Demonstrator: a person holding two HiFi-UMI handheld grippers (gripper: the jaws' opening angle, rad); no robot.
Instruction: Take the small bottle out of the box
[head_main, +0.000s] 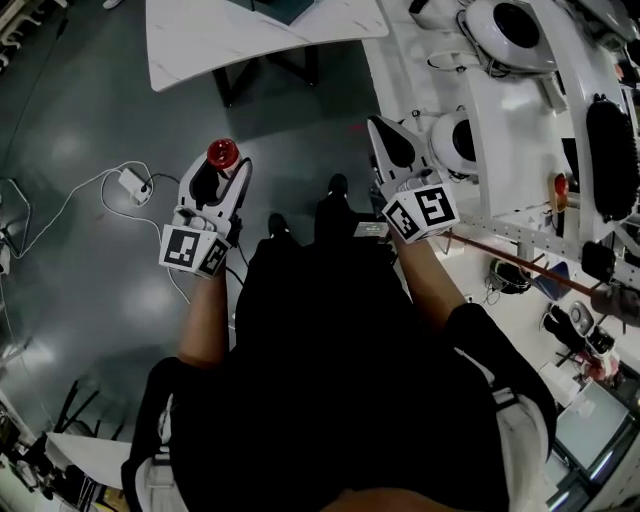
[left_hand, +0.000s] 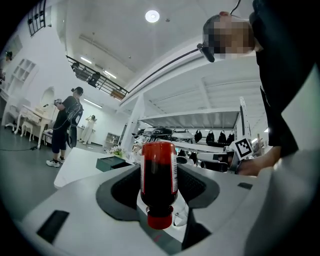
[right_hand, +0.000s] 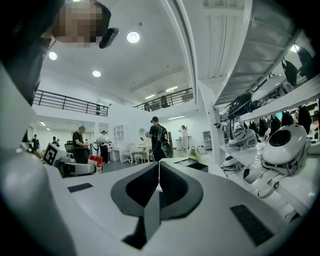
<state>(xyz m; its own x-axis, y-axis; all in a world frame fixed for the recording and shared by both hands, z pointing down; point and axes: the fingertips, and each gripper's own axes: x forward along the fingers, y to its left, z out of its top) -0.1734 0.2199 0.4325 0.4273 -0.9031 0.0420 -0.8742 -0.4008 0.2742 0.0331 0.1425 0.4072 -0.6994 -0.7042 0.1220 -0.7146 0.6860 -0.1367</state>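
Dark floor (head_main: 90, 260) below; left gripper (head_main: 221, 170) out front clamps small bottle (left_hand: 159, 172); right gripper (right_hand: 159, 171) jaws together.

Both held out ahead: the left gripper (head_main: 226, 172) clamps a bottle (head_main: 222, 153); the right gripper (head_main: 390, 140) has its fingers (right_hand: 175, 187) pressed together, empty.

Head view: from above the person, facing steeply down at the grey floor (head_main: 80, 120); left gripper (head_main: 222, 165) near, at 10 o'clock, right gripper (head_main: 376, 124) at 1 o'clock. Left gripper view: seated low just behind the jaws, facing level outward, small bottle (left_hand: 159, 175) very close. Right gripper view: likewise low, facing level along closed jaws. Shared by all three: white table (head_main: 250, 40), at 12 o'clock.
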